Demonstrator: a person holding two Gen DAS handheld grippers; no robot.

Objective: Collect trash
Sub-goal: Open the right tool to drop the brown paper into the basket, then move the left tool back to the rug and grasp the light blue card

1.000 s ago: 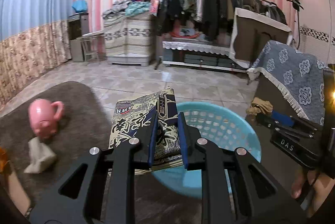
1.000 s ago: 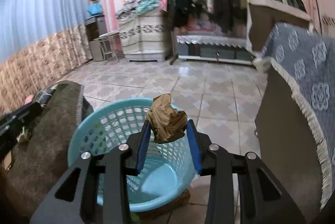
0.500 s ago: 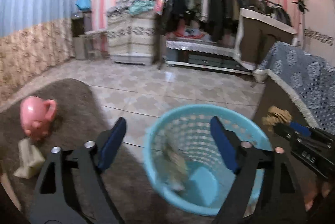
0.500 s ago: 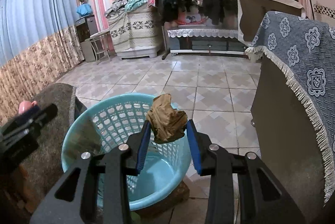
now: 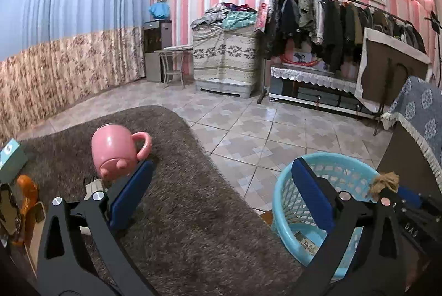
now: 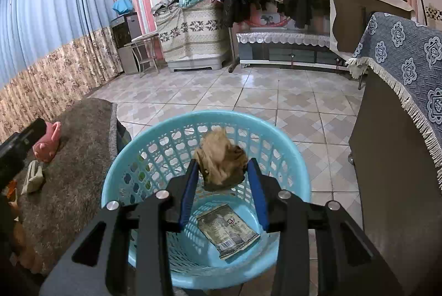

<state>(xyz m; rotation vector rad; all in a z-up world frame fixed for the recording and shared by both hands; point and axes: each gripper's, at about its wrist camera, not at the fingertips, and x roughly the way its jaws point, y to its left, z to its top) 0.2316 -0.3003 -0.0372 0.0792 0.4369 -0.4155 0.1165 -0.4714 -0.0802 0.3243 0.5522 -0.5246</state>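
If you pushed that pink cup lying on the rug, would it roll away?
Probably not far. The pink cup lies tipped over on the shaggy brown rug, whose pile would likely slow it. Its handle sticks out sideways, so it would probably catch and stop a roll. It looks hard and glossy, perhaps ceramic, so it may be slippery to pinch and could chip on the tiled floor.

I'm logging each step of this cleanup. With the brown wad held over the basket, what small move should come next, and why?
Probably let the right gripper finish opening so the brown wad drops. It hangs between the fingers above the blue basket, where a printed packet already lies; its fingers are opening now.
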